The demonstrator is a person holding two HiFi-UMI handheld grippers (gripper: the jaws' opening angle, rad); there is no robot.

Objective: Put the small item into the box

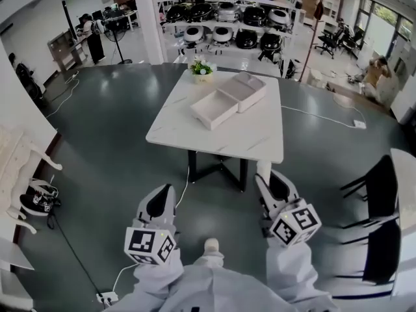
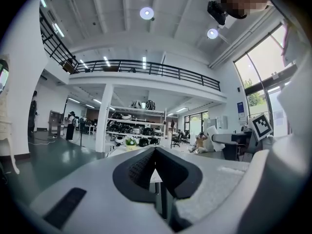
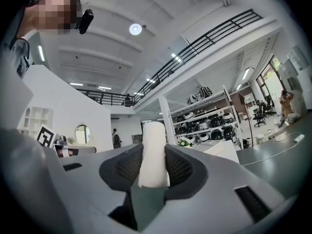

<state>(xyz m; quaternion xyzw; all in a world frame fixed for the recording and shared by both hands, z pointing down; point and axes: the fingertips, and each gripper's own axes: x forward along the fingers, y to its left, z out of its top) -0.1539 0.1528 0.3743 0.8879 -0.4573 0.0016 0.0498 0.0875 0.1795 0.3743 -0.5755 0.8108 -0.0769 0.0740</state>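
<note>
A white box (image 1: 214,107) lies open on the white table (image 1: 260,142), its lid (image 1: 246,90) beside it; the box (image 3: 222,151) also shows as a white edge in the right gripper view. My right gripper (image 1: 263,179) is held low in front of the table's near edge and is shut on a small white cylinder (image 3: 153,152), which stands upright between the pads. That cylinder (image 1: 263,169) sticks out toward the table. My left gripper (image 1: 168,188) is level with it on the left, short of the table. Its pads (image 2: 141,167) meet at the tips with nothing between them.
A small flower pot (image 1: 201,69) stands at the table's far left corner. A black chair (image 1: 380,194) is at the right, white furniture (image 1: 19,174) and shoes (image 1: 38,199) at the left. A cable (image 1: 71,246) runs across the dark floor. Shelves with helmets (image 1: 227,18) stand behind the table.
</note>
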